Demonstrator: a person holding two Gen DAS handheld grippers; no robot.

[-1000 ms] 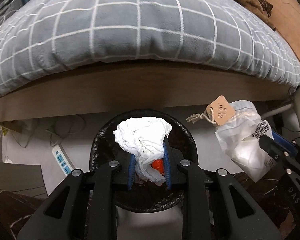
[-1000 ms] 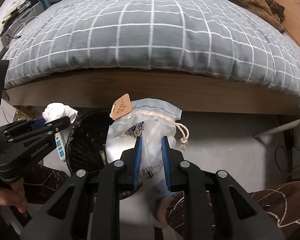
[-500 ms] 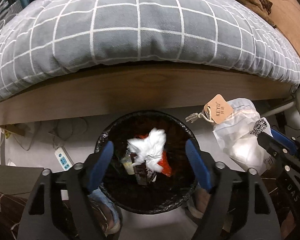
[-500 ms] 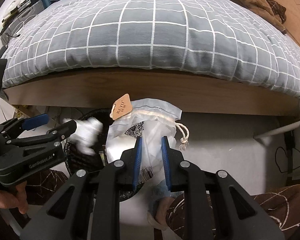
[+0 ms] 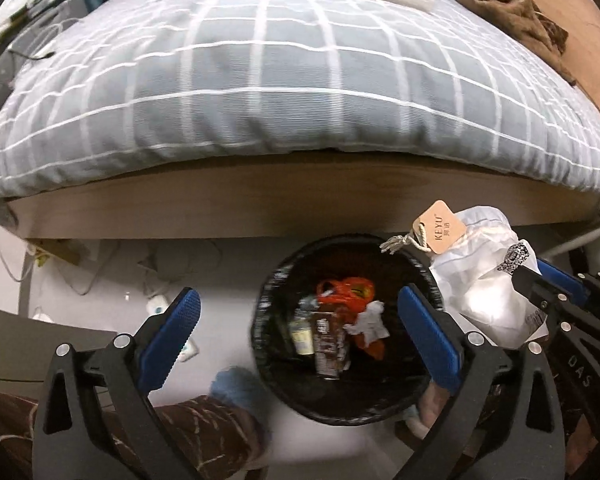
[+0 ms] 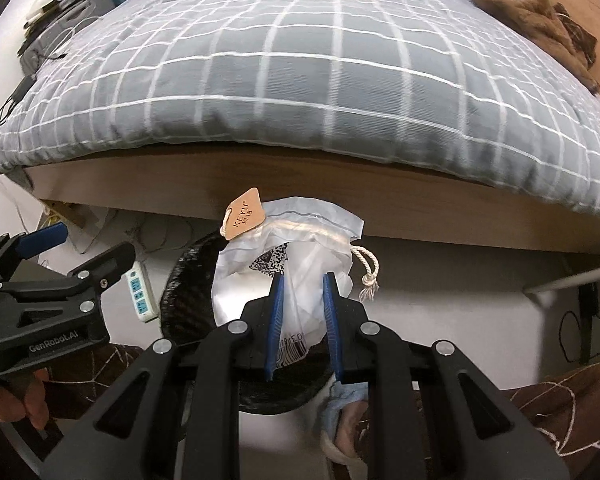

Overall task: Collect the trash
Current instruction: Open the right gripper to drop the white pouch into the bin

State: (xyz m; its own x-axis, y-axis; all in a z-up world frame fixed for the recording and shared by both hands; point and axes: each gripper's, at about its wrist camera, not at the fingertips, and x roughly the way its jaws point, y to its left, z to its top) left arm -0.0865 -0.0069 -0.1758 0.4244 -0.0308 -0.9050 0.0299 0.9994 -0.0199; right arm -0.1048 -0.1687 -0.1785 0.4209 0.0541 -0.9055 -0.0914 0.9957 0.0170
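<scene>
Done: crumpled white tissue lies in the round black bin; my left claw has just opened, empty.
Left: my right claw grips the white drawstring plastic bag, lower centre, undropped.

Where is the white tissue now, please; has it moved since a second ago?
Yes. The tissue has dropped from the left gripper, whose jaws have just been opening, into the bin.

Bin mostly hidden behind white bag; bed blurred.
</scene>
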